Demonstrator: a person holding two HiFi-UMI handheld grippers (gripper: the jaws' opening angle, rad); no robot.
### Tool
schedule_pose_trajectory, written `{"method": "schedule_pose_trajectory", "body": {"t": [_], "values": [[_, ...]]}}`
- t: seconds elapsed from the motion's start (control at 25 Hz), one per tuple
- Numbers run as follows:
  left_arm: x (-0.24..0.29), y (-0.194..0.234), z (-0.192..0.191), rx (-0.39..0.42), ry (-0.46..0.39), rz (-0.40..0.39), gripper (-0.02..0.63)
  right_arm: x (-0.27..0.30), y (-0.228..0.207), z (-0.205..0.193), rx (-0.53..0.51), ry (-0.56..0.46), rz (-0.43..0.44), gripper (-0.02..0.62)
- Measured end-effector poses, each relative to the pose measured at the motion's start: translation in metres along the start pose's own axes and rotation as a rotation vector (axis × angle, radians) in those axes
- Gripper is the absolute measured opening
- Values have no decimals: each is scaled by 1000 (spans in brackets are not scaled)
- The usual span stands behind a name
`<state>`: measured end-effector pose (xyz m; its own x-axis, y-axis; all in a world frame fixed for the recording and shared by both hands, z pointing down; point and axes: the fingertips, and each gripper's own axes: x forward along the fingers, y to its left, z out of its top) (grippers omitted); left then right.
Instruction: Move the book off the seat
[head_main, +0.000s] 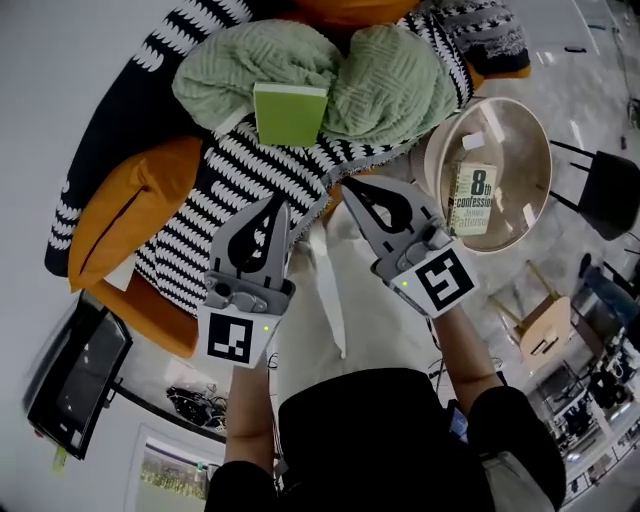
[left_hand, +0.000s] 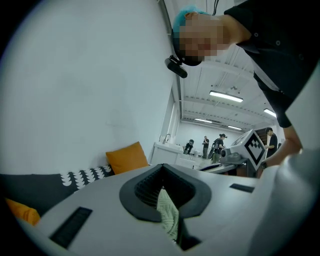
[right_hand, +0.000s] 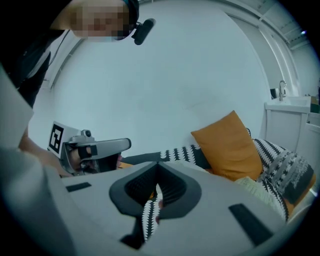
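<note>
On the blanket (head_main: 390, 80), the book (head_main: 290, 115) lies long-axis left-right; left tool (head_main: 275, 201) and right tool (head_main: 346, 184) closed.

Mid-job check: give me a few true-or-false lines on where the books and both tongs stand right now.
1. The green book lies on the patterned sofa seat, against the green blanket. True.
2. The left tongs grip the green book. False: they are shut on nothing, short of it.
3. A second book lies on the round table. True.
4. The right tongs stand wide open. False: they are shut and hold nothing.
5. The cushion by the left tongs is blue. False: it is orange.
</note>
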<state>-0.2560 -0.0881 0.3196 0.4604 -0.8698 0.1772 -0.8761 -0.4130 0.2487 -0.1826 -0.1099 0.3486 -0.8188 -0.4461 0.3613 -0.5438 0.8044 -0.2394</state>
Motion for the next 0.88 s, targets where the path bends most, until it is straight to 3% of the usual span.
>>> {"method": "schedule_pose_trajectory", "body": {"t": [0.44,0.88], "values": [[64,28,-66,-8,28,6,9,43,-58,-69,61,94,28,15],[106,34,-116,-16,78,4,9,89,-105,-115,23,171,119,17]]}}
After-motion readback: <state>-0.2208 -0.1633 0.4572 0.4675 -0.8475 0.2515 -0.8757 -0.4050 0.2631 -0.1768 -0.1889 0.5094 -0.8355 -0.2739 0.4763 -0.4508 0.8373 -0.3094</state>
